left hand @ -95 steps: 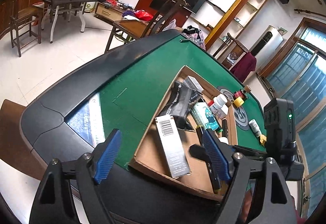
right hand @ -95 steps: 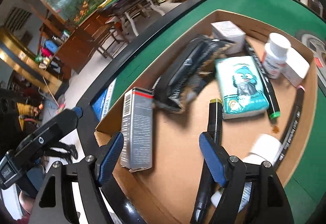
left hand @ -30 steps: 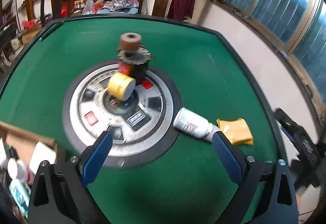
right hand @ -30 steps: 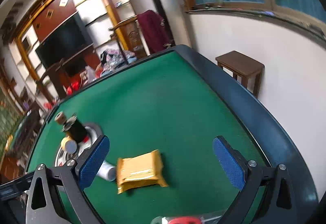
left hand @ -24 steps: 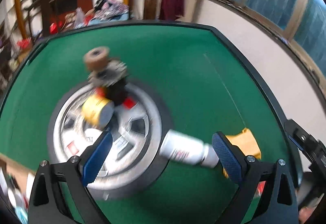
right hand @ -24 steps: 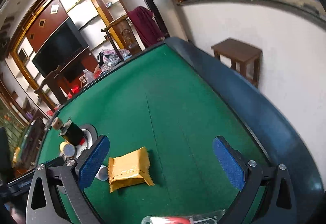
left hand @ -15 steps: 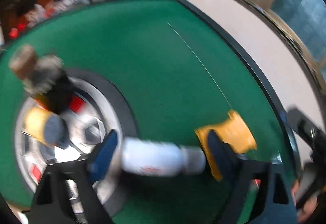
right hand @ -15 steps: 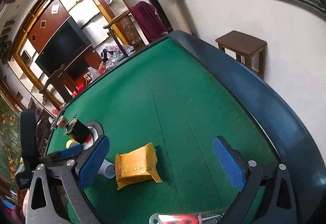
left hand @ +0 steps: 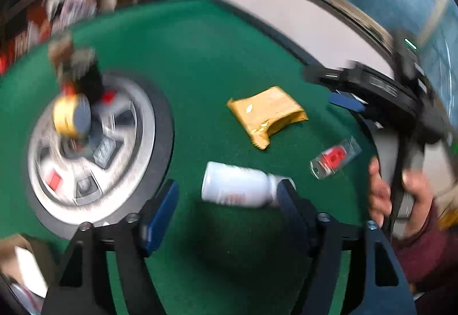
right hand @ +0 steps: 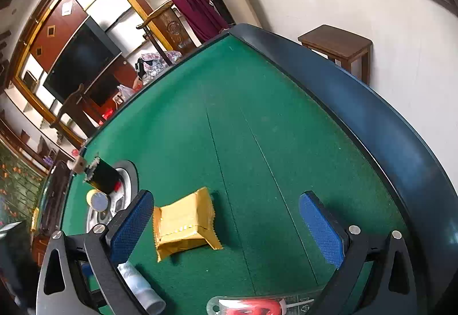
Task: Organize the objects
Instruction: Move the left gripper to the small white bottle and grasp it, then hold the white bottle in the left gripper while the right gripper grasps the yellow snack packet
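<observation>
A white bottle (left hand: 237,186) lies on its side on the green table (left hand: 200,57), between the blue pads of my open left gripper (left hand: 229,200). A yellow packet (left hand: 266,114) lies beyond it. A clear pack with a red item (left hand: 335,157) lies to the right. In the right wrist view my right gripper (right hand: 229,223) is open and empty, with the yellow packet (right hand: 183,223) by its left pad, the bottle (right hand: 140,289) low at left and the red pack (right hand: 252,306) at the bottom edge.
A silver round centre panel (left hand: 94,149) holds a yellow roll (left hand: 68,114) and a black bottle with a cork top (left hand: 80,74). The table's dark padded rim (right hand: 372,120) curves on the right. A cardboard box corner (left hand: 17,257) shows at lower left.
Both grippers have left the cardboard box and swung to the loose items. My left gripper has moved down over the white bottle, which now lies between its pads. Both stay open.
</observation>
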The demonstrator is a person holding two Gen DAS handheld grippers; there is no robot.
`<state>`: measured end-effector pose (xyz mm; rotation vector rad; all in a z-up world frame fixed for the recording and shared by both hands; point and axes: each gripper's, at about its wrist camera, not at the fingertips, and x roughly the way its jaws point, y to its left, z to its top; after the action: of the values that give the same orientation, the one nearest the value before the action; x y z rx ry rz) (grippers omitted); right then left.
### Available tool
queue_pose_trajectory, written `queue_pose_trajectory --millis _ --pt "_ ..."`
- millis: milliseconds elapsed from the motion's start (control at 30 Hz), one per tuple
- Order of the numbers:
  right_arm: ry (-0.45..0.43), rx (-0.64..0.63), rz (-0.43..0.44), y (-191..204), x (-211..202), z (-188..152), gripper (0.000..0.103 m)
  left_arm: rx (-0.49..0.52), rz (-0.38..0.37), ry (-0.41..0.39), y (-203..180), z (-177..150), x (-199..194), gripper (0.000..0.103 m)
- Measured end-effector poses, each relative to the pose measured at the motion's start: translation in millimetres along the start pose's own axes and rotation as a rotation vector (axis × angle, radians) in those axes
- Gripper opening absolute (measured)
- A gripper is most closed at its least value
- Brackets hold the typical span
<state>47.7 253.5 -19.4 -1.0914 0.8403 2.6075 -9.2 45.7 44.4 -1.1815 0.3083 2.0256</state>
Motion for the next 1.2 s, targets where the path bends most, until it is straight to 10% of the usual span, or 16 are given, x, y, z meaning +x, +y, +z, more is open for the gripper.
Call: queue_pose_trajectory --millis 233,367,633,967,1067,1200 --pt "0.003 -0.009 -0.047 -5 4 -1 0.103 0.436 0.081 0.006 -59 19 25 0.082" --pt "-0.010 -0.019 -0.089 -10 5 1 0.103 0.517 0.055 0.155 -54 23 65 0.082" --pt "0.000 -0.006 -0.106 -17 6 5 0.103 0.296 -0.070 0.233 -16 10 42 0.035" --pt "0.031 0.052 -0.057 -22 8 5 0.103 0.172 0.145 0.088 -34 2 44 0.053" --pt "0.042 0.052 -0.035 -19 9 5 0.103 0.026 0.132 0.075 -27 -4 35 0.033" --pt "0.077 0.043 0.026 -15 15 3 0.103 -0.117 0.121 -0.006 -15 -28 -2 0.033"
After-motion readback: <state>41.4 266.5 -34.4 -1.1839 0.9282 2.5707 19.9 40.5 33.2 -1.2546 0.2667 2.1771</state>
